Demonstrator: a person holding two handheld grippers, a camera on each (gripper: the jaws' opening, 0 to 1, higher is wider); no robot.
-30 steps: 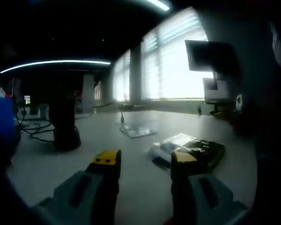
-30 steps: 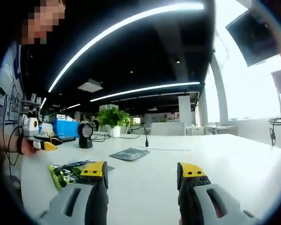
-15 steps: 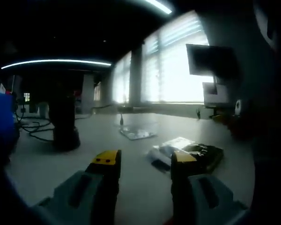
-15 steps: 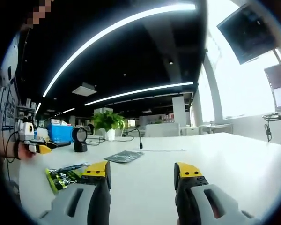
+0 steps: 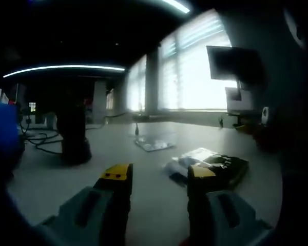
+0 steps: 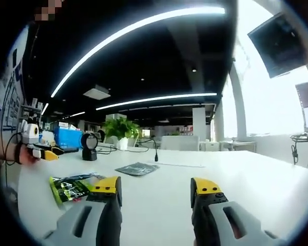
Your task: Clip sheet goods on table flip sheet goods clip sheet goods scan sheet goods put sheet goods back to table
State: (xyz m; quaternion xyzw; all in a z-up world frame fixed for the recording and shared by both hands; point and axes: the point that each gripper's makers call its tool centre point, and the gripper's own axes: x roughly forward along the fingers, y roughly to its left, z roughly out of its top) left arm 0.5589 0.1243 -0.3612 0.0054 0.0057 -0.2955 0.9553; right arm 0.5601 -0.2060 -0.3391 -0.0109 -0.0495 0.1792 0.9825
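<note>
Probably an open-plan office: long ceiling light strips [image 6: 138, 28], wall monitor [image 6: 285, 38], potted plant [image 6: 118, 130], white table [image 6: 256, 177].

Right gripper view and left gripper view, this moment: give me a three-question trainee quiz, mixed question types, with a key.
1. True or false: the right gripper is shut on the green packet.
2. Multiple choice: in the right gripper view, the grey flat packet lies (A) on the white table, beyond the jaws, (B) between the jaws, (C) on top of the green packet.
3. Fill in: in the left gripper view, the left gripper has its jaws ____, with the dark packet lying just beyond its right-hand tip.

Key: 1 false, its jaws stand apart and the packet lies on the table beside the left-hand tip; 2 A; 3 open.
</note>
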